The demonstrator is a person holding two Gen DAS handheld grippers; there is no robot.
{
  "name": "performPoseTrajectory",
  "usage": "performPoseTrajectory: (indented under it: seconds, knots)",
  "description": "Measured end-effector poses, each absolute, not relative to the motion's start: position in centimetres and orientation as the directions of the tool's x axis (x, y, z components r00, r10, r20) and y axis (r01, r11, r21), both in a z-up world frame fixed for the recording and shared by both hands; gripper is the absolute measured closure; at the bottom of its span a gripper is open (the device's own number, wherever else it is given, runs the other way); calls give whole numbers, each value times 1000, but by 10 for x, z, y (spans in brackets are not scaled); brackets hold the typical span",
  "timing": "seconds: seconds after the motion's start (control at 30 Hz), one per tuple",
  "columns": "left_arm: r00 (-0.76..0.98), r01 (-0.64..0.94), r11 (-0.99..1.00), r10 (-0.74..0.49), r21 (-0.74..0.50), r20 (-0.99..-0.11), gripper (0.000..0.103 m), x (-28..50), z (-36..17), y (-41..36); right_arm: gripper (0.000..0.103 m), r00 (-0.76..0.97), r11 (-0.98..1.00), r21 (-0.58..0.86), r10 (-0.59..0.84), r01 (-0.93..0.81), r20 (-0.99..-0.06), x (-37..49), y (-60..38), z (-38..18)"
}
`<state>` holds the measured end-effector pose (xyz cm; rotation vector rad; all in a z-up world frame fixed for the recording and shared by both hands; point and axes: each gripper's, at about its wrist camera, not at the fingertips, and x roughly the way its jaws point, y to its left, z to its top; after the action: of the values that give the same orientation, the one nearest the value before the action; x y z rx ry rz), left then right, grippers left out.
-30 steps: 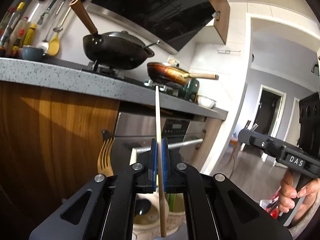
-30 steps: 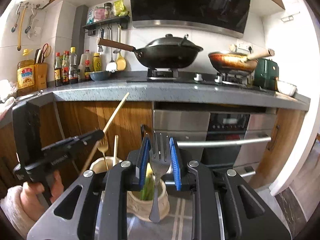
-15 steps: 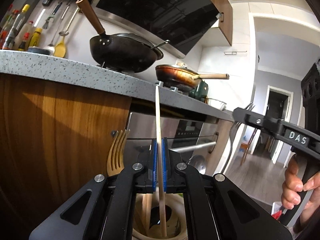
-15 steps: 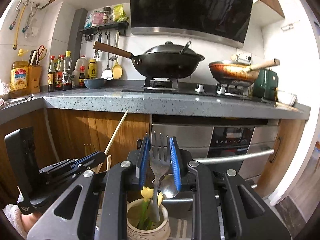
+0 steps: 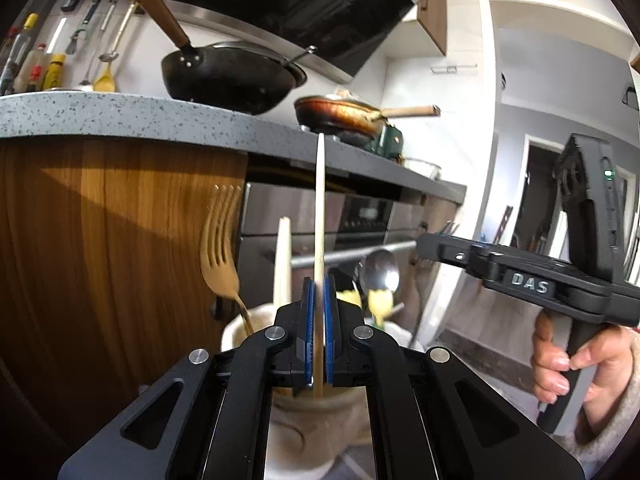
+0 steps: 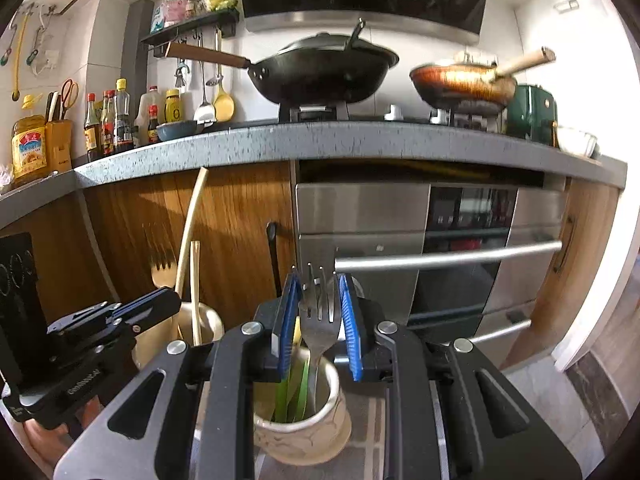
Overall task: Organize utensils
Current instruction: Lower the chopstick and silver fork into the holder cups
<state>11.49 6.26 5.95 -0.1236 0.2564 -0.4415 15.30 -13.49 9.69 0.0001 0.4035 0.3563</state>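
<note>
The left gripper (image 5: pixel 318 336) clamps one chopstick (image 5: pixel 319 216) above the left of two cups (image 6: pixel 200 322); the right gripper (image 6: pixel 319 320) pinches one steel fork (image 6: pixel 319 322) over the right cup (image 6: pixel 302 428).

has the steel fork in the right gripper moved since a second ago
Yes. The steel fork has come down: against the ceramic cup its handle now sits deeper inside.

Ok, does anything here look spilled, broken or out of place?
Nothing stands out. The left gripper holds a wooden chopstick upright over the left cup. The right gripper has a metal fork between its pads, handle down in the right cup. Both cups stand upright; no spill visible.
</note>
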Motion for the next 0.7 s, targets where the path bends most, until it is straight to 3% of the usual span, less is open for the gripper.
performPoseTrajectory:
  seconds: [0.23,0.53,0.7]
  knots:
    - [858,403,902,-432,-156,-277,98,119,51,60,82,847,942,89,331,-324,-416,157,-136,83]
    - [854,411,898,-440,-158,-278,98,119,50,62,82,850,949,106,312,-296,-424,163,-144,80]
    - [859,403,901,-433,-161,-272,91,119,50,64,82,850,952,124,307,-281,-427,168,-149,79]
